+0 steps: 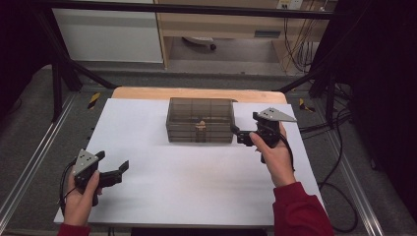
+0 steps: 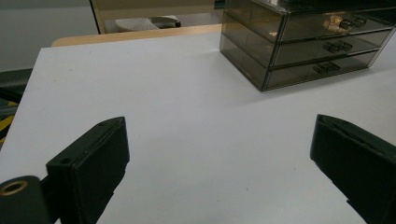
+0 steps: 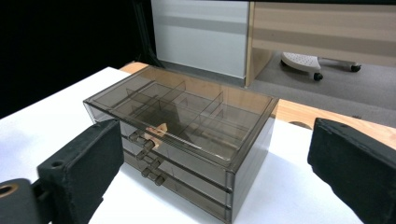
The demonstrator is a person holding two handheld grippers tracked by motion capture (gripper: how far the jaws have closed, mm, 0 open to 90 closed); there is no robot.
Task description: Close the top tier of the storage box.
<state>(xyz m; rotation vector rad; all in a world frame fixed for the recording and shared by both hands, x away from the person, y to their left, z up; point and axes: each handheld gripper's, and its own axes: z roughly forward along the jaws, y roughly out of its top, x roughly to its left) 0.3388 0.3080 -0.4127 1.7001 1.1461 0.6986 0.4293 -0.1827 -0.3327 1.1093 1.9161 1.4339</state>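
Smoked-plastic three-drawer organiser (image 1: 200, 120): upper centre of the high view, on the white tabletop (image 1: 187, 177), long axis left to right, drawer knobs facing the person. Right gripper (image 1: 242, 136): just beside its lower right corner, jaws wide, empty; nearer hand. Left gripper (image 1: 118, 172): lower left, well apart, jaws wide, empty.

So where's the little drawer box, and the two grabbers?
drawer box (image 1: 199, 106), high view, on its lid.
left gripper (image 1: 118, 172), high view, between its open jaw tips.
right gripper (image 1: 237, 132), high view, between its jaw tips.
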